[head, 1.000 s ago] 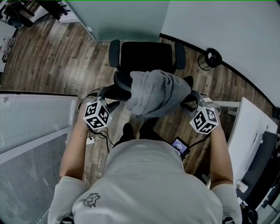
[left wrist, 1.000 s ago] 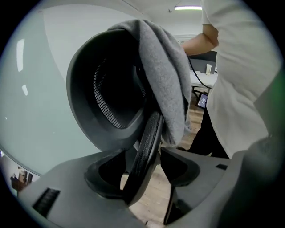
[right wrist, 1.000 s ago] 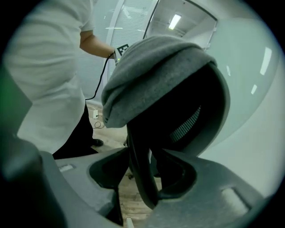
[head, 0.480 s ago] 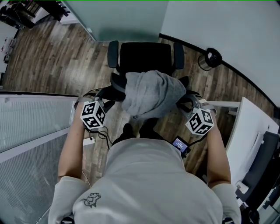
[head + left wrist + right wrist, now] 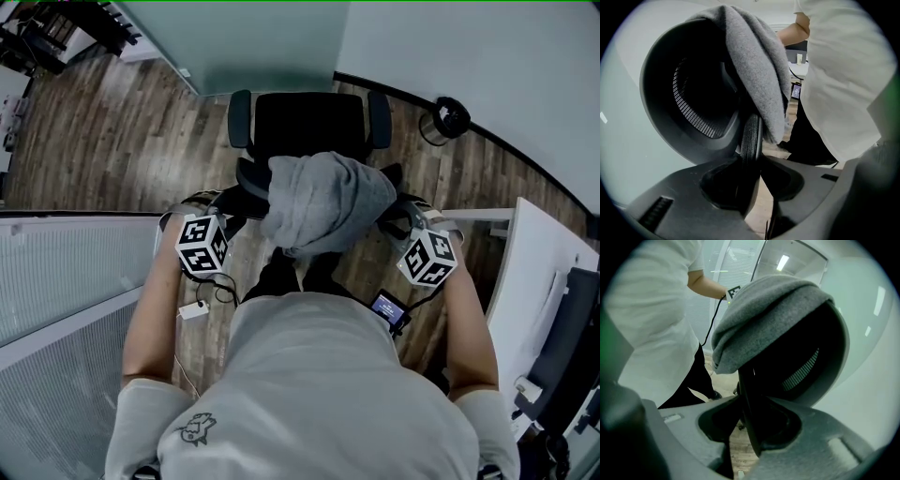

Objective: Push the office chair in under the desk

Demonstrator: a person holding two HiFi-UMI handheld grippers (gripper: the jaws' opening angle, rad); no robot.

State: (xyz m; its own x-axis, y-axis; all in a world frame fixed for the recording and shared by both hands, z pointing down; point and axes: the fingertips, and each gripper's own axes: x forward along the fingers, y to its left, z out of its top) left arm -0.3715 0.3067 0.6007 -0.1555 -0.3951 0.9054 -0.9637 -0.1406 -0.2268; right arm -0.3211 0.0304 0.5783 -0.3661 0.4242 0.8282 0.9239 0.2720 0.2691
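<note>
A black office chair (image 5: pixel 309 120) stands in front of me on the wood floor, seat toward the pale wall. A grey garment (image 5: pixel 323 202) hangs over its backrest. My left gripper (image 5: pixel 236 202) is at the backrest's left edge and my right gripper (image 5: pixel 394 217) at its right edge. In the left gripper view the black backrest rim (image 5: pixel 751 136) runs between the jaws of the left gripper (image 5: pixel 757 164), which are closing on it. In the right gripper view the rim (image 5: pixel 746 385) sits the same way in the closing right gripper (image 5: pixel 750 413).
A ribbed glass partition (image 5: pixel 66 272) stands close on my left. At my right is a white desk (image 5: pixel 539 272). A round waste bin (image 5: pixel 448 117) is by the curved wall, right of the chair. A small device (image 5: pixel 389 307) hangs at my waist.
Both grippers have drawn in against the sides of the backrest. The chair and its grey garment have shifted slightly left in the head view.
</note>
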